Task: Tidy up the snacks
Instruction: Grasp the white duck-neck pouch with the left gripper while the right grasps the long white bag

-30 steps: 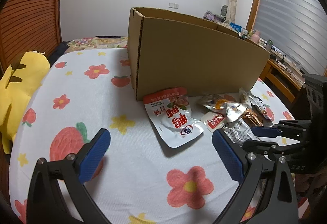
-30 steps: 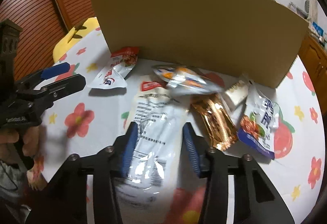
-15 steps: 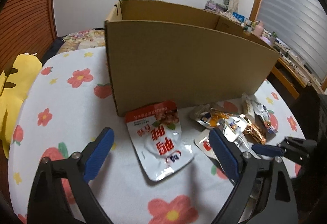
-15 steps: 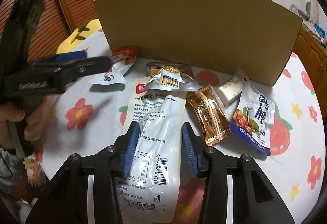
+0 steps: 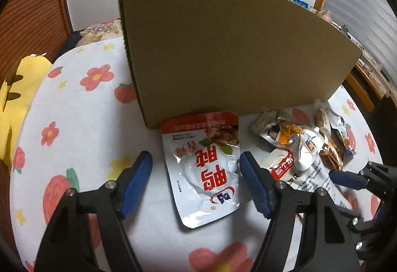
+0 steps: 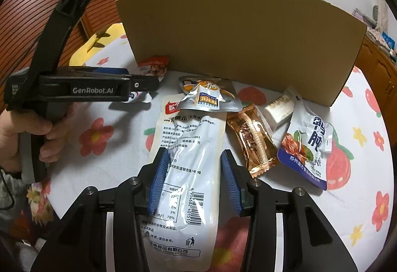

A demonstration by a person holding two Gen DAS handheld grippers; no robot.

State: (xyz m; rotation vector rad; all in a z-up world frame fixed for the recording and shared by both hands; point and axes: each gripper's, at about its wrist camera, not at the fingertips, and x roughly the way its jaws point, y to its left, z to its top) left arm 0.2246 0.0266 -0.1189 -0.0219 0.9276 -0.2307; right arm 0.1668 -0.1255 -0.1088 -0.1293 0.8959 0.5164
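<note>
1. Change, left side: the left claw (image 5: 196, 167) has advanced from a stand-off position toward the red-and-white pouch (image 5: 203, 167). Its blue pads now straddle the pouch's width, spread wide, with nothing gripped.
2. Change, right side: the right claw (image 6: 196, 180) has moved up along the long clear packet (image 6: 183, 177). Its pads bracket the packet's middle, partly closed, each pad at or just beside a packet edge. Whether it is actually pinching cannot be determined from either view.
3. Meaning for the task: judged from both positions, the approach phase is complete on both sides and each claw is set up for a grasp. No snack has yet been lifted; all lie on the flower-print cloth (image 5: 82, 128) in front of the cardboard box (image 5: 223, 48).
4. Appearance, red-and-white pouch: flat foil bag, red band at the top edge, which touches the box's front wall; crinkled and glossy.
5. Appearance, long clear packet: narrow, transparent film with printed text and a barcode; its far end lies under the small orange-and-silver sachet (image 6: 208, 96).
6. Remaining snacks: a gold wrapper (image 6: 253, 140) and a blue-trimmed pouch (image 6: 307, 143) lie just beside the packet, to its right.
</note>
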